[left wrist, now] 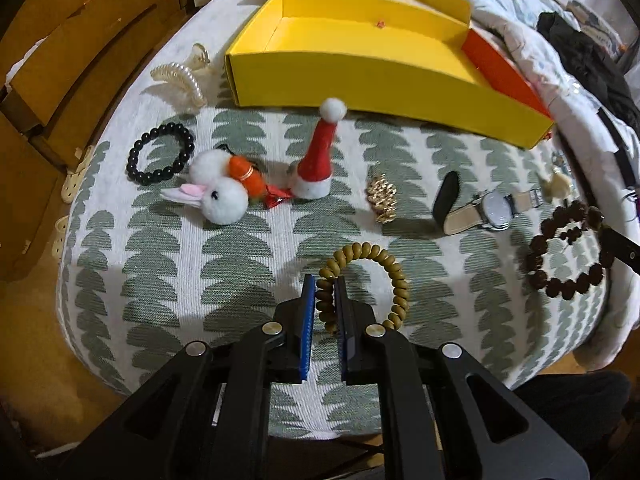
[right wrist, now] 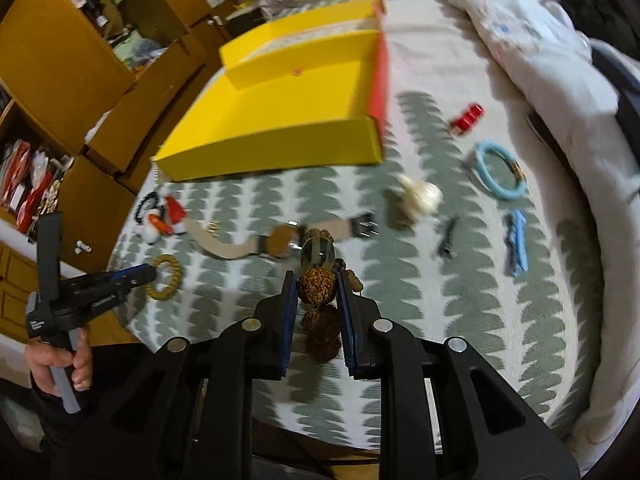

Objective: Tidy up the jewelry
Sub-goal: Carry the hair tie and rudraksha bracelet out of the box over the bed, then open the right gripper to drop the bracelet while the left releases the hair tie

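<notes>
place: home bedroom | signs: rumpled duvet [right wrist: 500,20]; wooden wardrobe [right wrist: 60,60]; patterned bedspread [left wrist: 240,260]

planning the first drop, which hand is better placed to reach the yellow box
Left, marginally. Its jaws grip the olive coil bracelet with the yellow box straight ahead; the right gripper, holding brown beads, sees it off to the left.

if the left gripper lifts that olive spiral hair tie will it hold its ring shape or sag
Probably sags a little: the spiral hair tie is a springy coil, and the left gripper pinches only one side. It looks light, so it should lift easily. Its ridged coils likely grip the pads rather than slip.
</notes>
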Motion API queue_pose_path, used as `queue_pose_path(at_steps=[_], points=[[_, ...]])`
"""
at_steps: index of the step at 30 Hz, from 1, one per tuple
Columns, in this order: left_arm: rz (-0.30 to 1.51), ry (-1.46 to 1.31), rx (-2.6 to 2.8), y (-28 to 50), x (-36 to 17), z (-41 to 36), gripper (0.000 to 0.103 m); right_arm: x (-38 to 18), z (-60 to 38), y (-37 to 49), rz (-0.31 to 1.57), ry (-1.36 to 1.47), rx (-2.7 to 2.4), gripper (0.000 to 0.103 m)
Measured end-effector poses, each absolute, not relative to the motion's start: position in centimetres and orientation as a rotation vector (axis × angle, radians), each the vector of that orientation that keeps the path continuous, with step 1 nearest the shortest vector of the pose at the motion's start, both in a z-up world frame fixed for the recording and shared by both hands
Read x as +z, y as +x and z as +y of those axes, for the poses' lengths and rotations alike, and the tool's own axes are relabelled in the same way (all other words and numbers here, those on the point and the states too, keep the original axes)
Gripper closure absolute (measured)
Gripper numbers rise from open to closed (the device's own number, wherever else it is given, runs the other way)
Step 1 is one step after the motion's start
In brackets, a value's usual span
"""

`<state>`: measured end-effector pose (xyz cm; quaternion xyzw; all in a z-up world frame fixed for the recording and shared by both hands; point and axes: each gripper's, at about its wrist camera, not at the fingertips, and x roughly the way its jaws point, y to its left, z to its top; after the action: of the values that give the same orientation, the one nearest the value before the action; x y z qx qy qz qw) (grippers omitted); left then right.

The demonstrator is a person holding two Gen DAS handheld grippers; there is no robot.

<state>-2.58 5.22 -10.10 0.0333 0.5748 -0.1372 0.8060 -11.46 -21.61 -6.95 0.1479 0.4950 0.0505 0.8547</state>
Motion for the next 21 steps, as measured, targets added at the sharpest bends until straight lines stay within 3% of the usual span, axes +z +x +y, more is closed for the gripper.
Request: queue_pose_path(at_steps=[17, 21], points=[[1.258, 0.132, -0.242, -2.7, -12.3, 5.1, 0.092, -10.8, -24.2, -12.2, 1.135, 0.271, -0.050, 0.082], [1.263, 0.135, -0.225, -2.3, -12.3, 4.5, 0.081, -10.5, -24.5, -12.5, 1.113, 0.263, -0.079, 0.076]])
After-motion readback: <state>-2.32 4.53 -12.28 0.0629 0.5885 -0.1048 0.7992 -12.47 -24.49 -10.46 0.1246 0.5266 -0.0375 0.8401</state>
